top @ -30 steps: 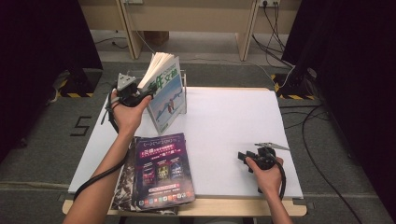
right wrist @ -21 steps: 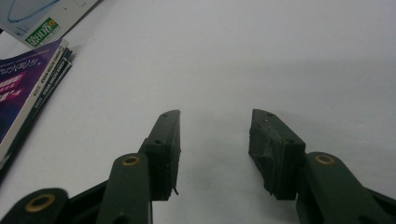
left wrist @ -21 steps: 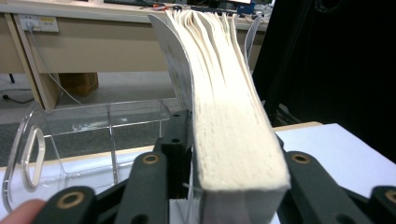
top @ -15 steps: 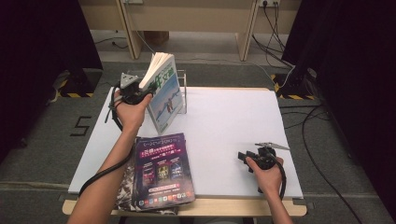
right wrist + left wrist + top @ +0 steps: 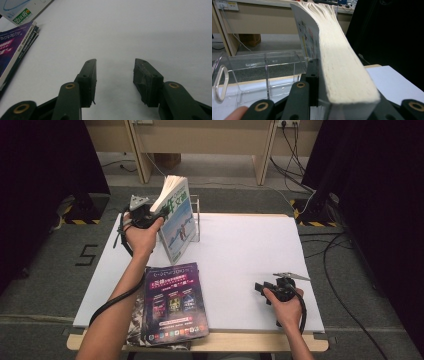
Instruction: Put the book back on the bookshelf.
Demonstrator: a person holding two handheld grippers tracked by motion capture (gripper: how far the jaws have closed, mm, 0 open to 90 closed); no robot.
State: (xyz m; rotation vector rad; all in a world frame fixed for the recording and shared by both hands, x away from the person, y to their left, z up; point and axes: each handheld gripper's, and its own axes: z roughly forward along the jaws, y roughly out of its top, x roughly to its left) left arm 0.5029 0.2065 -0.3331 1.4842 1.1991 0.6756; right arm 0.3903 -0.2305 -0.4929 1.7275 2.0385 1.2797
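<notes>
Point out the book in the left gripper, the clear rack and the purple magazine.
book (image 5: pixel 178 220), high view, on its blue-and-white front cover.
clear rack (image 5: pixel 272 72), left gripper view, on its middle divider wall.
purple magazine (image 5: pixel 172 302), high view, on the middle of its cover.

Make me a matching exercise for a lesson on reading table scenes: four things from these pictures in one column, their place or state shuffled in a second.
Things
1. thick book
2. purple magazine
3. clear rack
4. right claw

Place or state
A. lies flat on top of a stack at the near edge of the table
B. open, nothing between its jaws, low over the bare table
C. clamped in the left claw, held upright
D. stands at the far edge of the table, behind the book

Pairs: 1-C, 2-A, 3-D, 4-B
</notes>
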